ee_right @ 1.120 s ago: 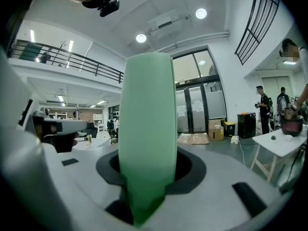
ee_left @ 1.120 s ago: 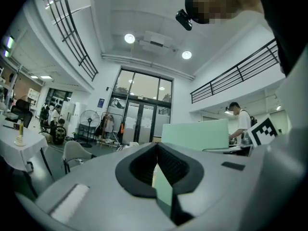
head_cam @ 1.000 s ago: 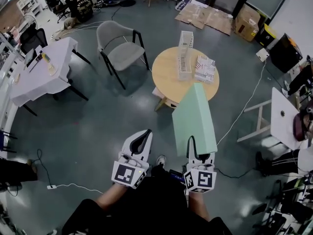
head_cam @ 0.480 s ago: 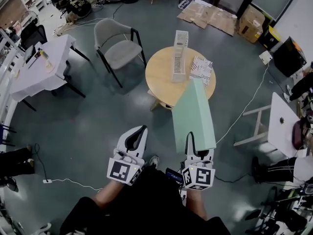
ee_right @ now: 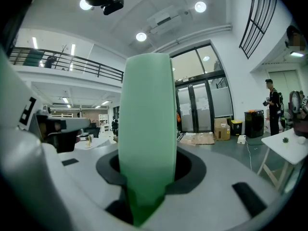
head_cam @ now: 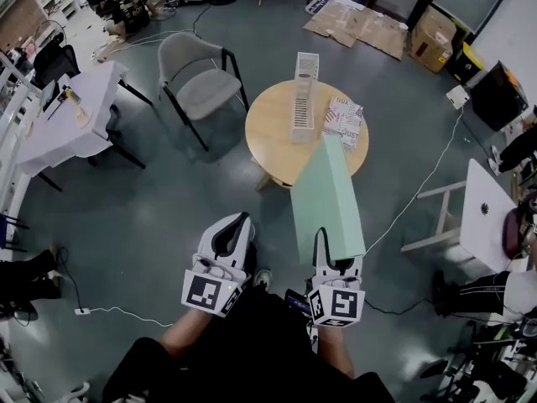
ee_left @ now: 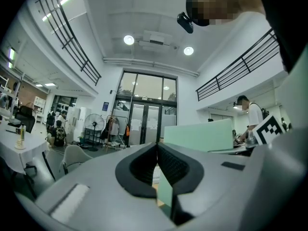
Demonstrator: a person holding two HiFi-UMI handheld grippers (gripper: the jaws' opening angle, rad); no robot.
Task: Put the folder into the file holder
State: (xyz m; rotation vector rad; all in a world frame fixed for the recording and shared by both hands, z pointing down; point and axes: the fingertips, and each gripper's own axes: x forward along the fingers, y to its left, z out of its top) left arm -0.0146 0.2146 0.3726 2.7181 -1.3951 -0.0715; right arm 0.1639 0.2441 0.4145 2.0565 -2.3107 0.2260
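A mint green folder (head_cam: 325, 196) stands up from my right gripper (head_cam: 329, 254), whose jaws are shut on its lower edge; in the right gripper view the folder (ee_right: 146, 129) fills the gap between the jaws edge-on. The white wire file holder (head_cam: 304, 99) stands on the round wooden table (head_cam: 268, 141), well ahead of the folder. My left gripper (head_cam: 228, 235) is held low beside the right one, with its jaws together and nothing between them; in the left gripper view the green folder (ee_left: 198, 136) shows to the right.
A stack of printed magazines (head_cam: 344, 122) lies on the round table right of the file holder. A grey chair (head_cam: 195, 78) stands left of it. A white-clothed table (head_cam: 71, 116) is at far left, a white desk (head_cam: 487, 204) at right, a cable (head_cam: 419, 187) across the floor.
The round table and file holder have shifted slightly left and nearer in the head view. Both grippers and the folder keep the same pose, drifting a little left.
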